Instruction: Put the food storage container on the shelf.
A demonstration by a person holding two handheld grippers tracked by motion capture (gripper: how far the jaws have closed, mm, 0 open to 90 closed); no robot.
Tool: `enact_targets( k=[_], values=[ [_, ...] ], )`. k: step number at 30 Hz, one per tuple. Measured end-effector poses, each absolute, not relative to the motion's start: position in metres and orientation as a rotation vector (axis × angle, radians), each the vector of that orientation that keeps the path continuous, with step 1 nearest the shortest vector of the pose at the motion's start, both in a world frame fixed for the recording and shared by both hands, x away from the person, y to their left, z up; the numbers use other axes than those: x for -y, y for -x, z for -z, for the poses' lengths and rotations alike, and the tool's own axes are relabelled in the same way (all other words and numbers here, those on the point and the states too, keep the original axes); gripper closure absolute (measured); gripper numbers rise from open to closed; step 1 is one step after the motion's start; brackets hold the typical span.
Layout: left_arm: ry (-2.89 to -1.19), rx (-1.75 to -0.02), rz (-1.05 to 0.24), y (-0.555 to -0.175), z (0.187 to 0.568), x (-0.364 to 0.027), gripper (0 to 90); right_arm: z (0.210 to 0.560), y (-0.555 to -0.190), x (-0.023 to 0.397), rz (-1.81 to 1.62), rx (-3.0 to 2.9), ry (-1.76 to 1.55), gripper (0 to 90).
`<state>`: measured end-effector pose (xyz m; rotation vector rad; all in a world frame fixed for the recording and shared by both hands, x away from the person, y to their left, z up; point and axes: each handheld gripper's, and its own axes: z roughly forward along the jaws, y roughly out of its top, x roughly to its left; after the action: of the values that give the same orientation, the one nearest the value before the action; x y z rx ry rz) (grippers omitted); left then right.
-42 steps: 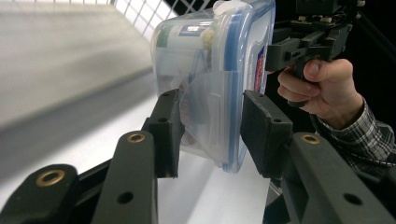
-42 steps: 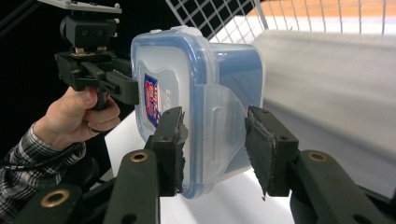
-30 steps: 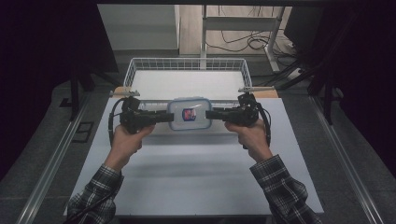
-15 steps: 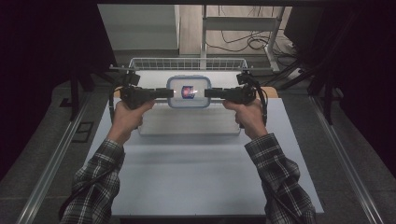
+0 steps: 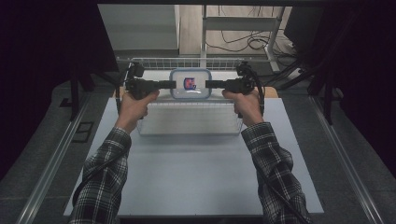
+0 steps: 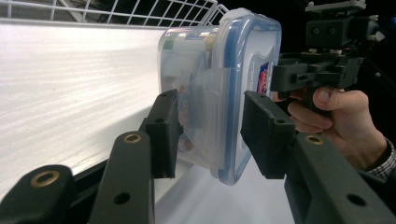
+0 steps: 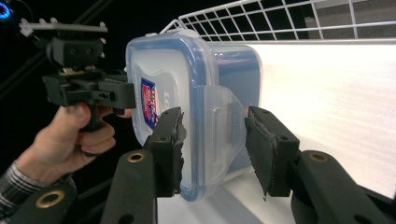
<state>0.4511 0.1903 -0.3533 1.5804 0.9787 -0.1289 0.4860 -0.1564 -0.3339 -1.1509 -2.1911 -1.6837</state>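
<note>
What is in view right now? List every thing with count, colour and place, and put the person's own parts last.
food box: one, clear with a blue-rimmed lid and a red and blue label, held up between the two grippers over the wire basket
wire basket: one, white, at the far end of the table
table: one, pale grey top, centre of the high view
metal frame: one, grey, on the floor beyond the table, with cables by it
left gripper: one, black, shut on the box's left end
right gripper: one, black, shut on the box's right end
sleeves: two, dark plaid, reaching in from the bottom
</note>
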Motion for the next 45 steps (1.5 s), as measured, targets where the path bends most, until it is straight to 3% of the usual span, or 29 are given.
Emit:
enact_targets(
  k=[12, 14, 23, 26, 27, 28, 29, 30, 31, 32, 34, 45],
  values=[
    [-1.583, -1.022, 0.044, -0.451, 0.355, -0.191, 50.7, 0.331, -0.492, 0.146, 1.648, 2.298, 1.215, 52.3],
    [-1.581, -1.036, 0.034, -0.451, 0.354, -0.192, 49.7, 0.331, -0.492, 0.146, 1.668, 2.279, 1.226, 56.1],
    [-1.606, -1.113, -0.211, -0.442, 0.338, -0.187, 43.3, 0.324, -0.486, 0.143, 1.684, 2.378, 1.281, 54.2],
    [-1.571, -1.061, -0.207, -0.43, 0.333, -0.193, 50.6, 0.32, -0.482, 0.148, 1.718, 2.401, 1.294, 55.1],
    [-1.582, -1.013, -0.235, -0.418, 0.332, -0.195, 54.3, 0.317, -0.475, 0.154, 1.761, 2.406, 1.29, 60.8],
    [-1.582, -1.013, -0.235, -0.418, 0.332, -0.195, 58.5, 0.317, -0.475, 0.154, 1.761, 2.406, 1.29, 60.8],
    [-1.591, -0.986, -0.241, -0.412, 0.333, -0.195, 63.6, 0.314, -0.466, 0.157, 1.791, 2.451, 1.252, 71.7],
    [-1.608, -0.97, -0.247, -0.407, 0.334, -0.195, 63.6, 0.314, -0.466, 0.157, 1.791, 2.451, 1.252, 71.7],
    [-1.629, -0.955, -0.255, -0.403, 0.337, -0.194, 74.5, 0.315, -0.454, 0.157, 1.811, 2.507, 1.185, 83.1],
    [-1.648, -0.943, -0.258, -0.399, 0.34, -0.192, 74.5, 0.315, -0.454, 0.157, 1.811, 2.507, 1.185, 83.1],
    [-1.696, -0.915, -0.245, -0.396, 0.351, -0.184, 83.4, 0.322, -0.441, 0.151, 1.802, 2.576, 1.079, 89.1],
    [-1.723, -0.992, -0.253, -0.42, 0.362, -0.167, 85.5, 0.342, -0.45, 0.127, 1.682, 2.672, 1.094, 88.9]
  ],
)
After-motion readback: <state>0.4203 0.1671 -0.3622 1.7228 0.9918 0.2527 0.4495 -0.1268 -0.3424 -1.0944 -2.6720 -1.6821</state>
